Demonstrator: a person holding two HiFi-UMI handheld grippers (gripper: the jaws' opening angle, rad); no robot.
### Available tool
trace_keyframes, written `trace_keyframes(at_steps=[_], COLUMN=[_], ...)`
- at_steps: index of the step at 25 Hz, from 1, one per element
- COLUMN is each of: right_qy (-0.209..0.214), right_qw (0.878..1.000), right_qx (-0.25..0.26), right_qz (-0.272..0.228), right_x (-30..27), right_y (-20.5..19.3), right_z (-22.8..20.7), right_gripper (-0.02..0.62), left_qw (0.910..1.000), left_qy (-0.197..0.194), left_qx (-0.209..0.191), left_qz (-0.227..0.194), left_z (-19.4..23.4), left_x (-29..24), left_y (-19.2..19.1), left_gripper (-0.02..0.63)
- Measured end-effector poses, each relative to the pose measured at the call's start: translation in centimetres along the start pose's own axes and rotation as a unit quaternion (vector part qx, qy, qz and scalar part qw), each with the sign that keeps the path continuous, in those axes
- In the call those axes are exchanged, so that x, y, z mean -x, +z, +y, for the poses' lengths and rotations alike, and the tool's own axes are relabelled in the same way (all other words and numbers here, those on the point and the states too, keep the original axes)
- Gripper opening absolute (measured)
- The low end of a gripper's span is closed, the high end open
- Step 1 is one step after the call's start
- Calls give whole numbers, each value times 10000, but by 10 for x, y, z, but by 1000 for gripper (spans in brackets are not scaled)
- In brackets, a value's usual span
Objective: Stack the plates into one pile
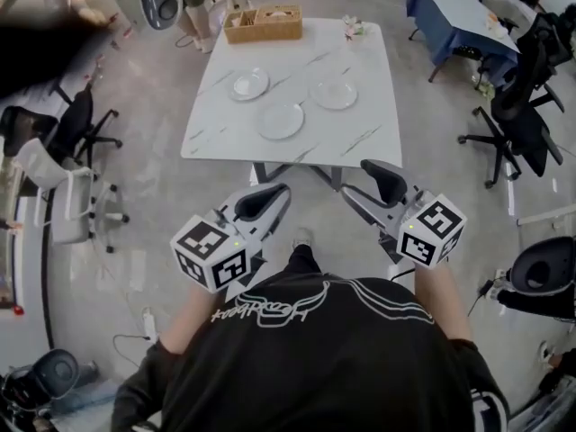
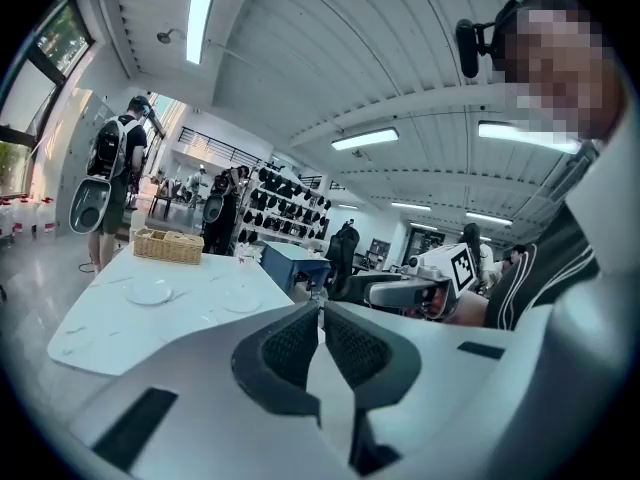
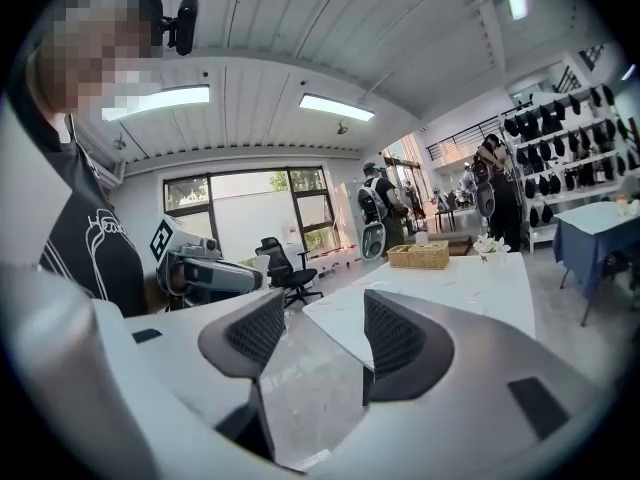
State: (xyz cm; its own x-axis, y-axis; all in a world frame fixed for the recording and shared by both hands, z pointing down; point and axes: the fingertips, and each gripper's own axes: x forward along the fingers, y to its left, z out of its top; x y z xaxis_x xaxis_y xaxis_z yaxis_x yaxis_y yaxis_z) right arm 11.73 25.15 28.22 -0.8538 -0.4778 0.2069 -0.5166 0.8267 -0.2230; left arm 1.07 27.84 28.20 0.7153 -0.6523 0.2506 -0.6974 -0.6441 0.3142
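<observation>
White counter [image 1: 297, 147] carries three plates, each lying flat and apart from the others: left plate [image 1: 248, 84], middle plate [image 1: 280, 120] nearest the person, and right plate [image 1: 334, 93]. A woven basket [image 1: 263, 23] stands at the far edge.

No plate rests on another, so the pile is not yet begun.

Left claw [image 2: 321, 308]: jaws closed together, nothing between them. Right claw [image 3: 324, 308]: jaws wide apart, nothing between them. Both are held in front of the person's chest, short of the near edge and well apart from every plate.

Judged progress: no stacking is done. Remaining work: lift two plates in turn and set each on the third.
</observation>
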Motion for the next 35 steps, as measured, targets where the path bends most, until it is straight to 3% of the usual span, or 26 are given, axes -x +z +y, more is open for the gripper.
trace_keyframes(at_steps=[9,18,27,35], right_qy=[-88,-224,-234,-89], right_qw=[9978,9913,9784,9670], right_qx=[-342,-640,-840,-1225], right_qz=[556,1131,1872,2230], right_x=[-102,-176,-213,-245], right_y=[-4,-38,-90,-121], right_z=[-88,-147,-177,-203], right_gripper=[256,256,255,255], left_qw=[9987,9937,9832,9699], left_qy=[174,406,667,947], left_qx=[208,382,298,368], left_qz=[442,976,1673,2212], left_z=[129,232,290,327], left_x=[-56,-90,-118,-141], left_y=[14,-13,-62,-94], left_gripper=[38,38,38,38])
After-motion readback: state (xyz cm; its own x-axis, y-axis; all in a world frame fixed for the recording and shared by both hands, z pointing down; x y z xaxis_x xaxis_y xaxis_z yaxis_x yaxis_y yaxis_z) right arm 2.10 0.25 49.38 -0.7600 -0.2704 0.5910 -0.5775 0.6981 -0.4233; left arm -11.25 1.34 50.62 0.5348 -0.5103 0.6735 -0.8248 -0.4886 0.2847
